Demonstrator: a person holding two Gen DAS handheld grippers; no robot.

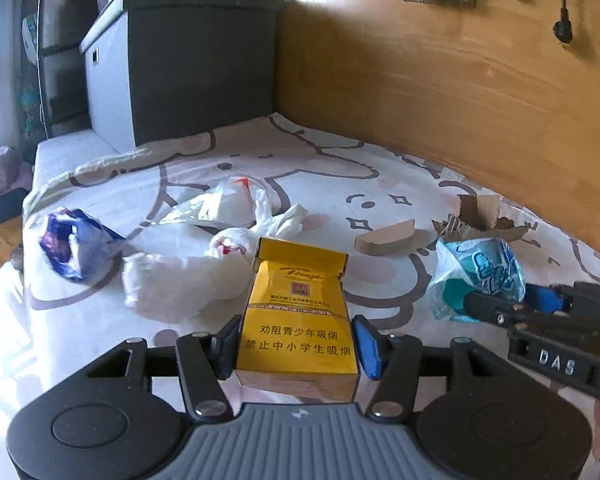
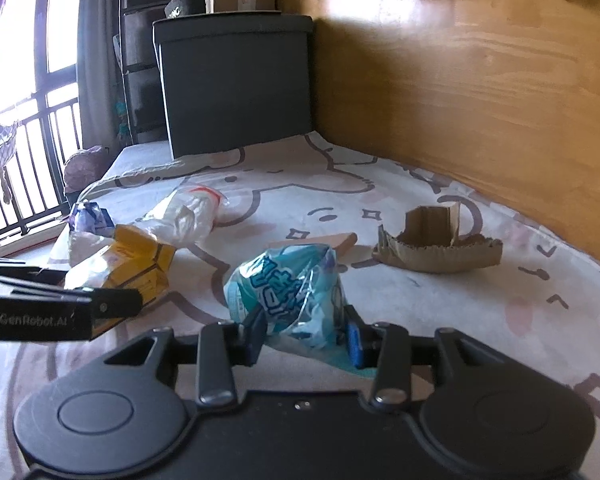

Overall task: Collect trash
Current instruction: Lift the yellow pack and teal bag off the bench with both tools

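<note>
My left gripper is shut on a yellow cigarette box with an open lid, its pads pressing on both sides, a little above the cartoon-print bed sheet. From the right wrist view the cigarette box shows at the left, with the left gripper on it. My right gripper is shut on a crumpled teal plastic wrapper. The left wrist view has the teal wrapper at the right edge, held by the right gripper.
On the sheet lie white plastic bags, a crumpled white bag, a blue-purple wrapper, a cardboard slab and torn cardboard. A dark storage box stands at the far end. A wooden wall runs along the right.
</note>
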